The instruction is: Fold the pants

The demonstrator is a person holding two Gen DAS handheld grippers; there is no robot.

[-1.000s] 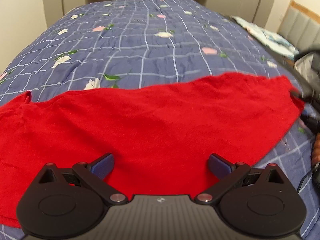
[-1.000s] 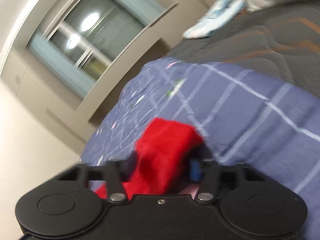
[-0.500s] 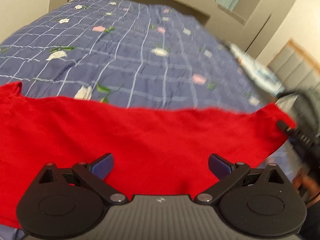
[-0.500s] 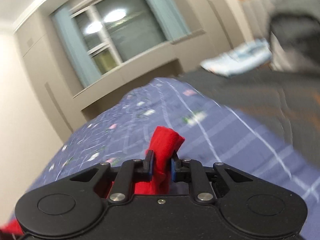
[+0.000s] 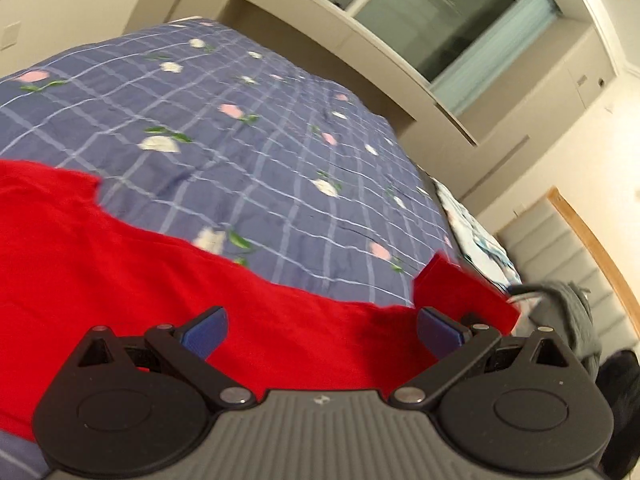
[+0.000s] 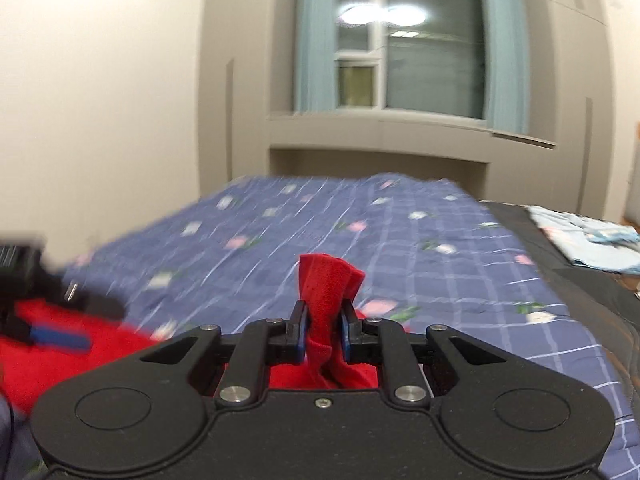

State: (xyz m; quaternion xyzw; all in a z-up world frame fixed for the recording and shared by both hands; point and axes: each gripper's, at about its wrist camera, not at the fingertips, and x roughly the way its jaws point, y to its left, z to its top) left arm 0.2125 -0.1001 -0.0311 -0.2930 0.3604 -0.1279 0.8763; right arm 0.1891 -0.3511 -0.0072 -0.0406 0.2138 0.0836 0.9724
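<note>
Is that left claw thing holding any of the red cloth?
No, the left gripper stands wide open above the red pants, its blue pads apart and pinching nothing.

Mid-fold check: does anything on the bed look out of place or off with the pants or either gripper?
Nothing looks damaged or spilled. The red pants lie across the blue quilt, one end bunched in the right gripper, whose jaws have just closed on it. The left gripper is open above the cloth. A pale cloth lies apart at the bed's far side.
</note>
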